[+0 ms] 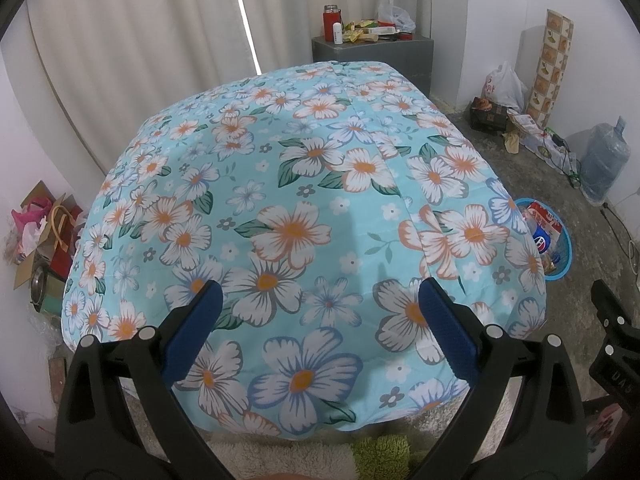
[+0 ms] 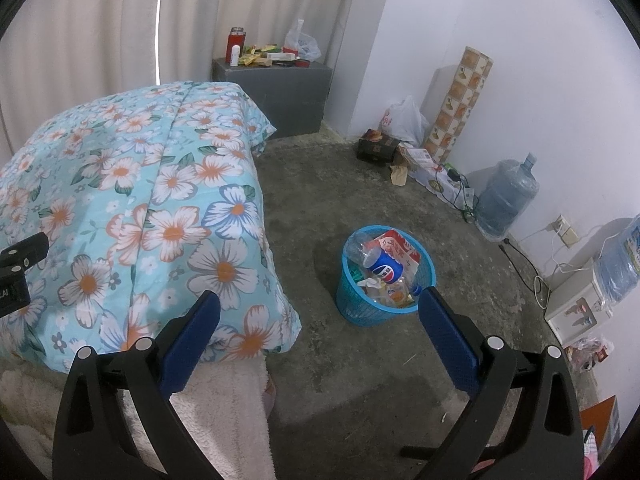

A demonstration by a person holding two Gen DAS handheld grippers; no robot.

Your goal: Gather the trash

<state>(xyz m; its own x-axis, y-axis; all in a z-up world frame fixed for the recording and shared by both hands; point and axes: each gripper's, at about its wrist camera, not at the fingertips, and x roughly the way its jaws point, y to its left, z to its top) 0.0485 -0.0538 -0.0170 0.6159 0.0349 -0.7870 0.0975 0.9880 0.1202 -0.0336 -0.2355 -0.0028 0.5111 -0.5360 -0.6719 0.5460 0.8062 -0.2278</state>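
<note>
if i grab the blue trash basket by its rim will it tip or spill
The blue basket looks like thin mesh plastic, so the rim would probably flex under a pinch. It is heaped above the rim with a Pepsi cup and a carton, so tilting would likely spill them. Mostly empty packaging, it seems light and may slide on the floor.

Right wrist view: bed [image 2: 120, 200] fills left of frame, trash basket [image 2: 386, 280] on floor [image 2: 320, 184] center-right, cabinet [image 2: 276, 96] behind bed, water jug [image 2: 506, 196] right by wall.

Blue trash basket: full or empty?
Full. The blue trash basket stands upright on the floor, with a Pepsi cup and wrappers heaped to its rim.
</note>
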